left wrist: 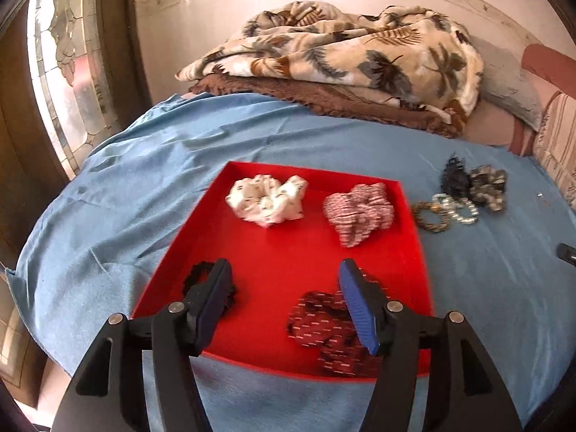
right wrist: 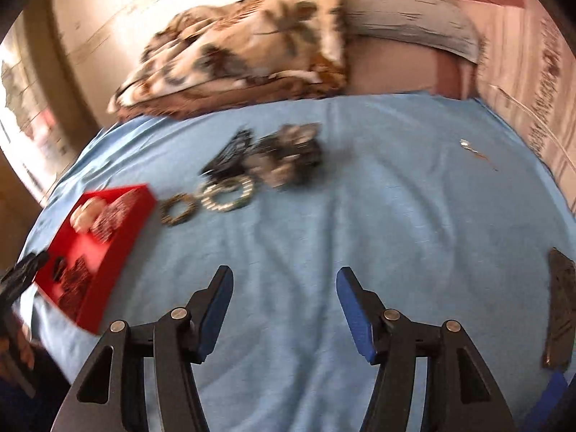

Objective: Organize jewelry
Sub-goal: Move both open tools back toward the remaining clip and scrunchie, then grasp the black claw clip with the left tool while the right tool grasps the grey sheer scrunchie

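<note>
Here the empty right tool hangs over bare blue sheet.

blue sheet: matt woven cloth, softly creased
red tray: smooth, hard-looking, slight sheen
white scrunchie: gathered printed cloth, matt
striped scrunchie: ruffled cloth, matt
dark red scrunchie: patterned cloth, matt
pearl bracelet: glossy beads
leaf-print blanket: thick plush, fuzzy
fingers: ribbed blue pads on matt black plastic, metal pins
window: textured, leaded glass
</note>
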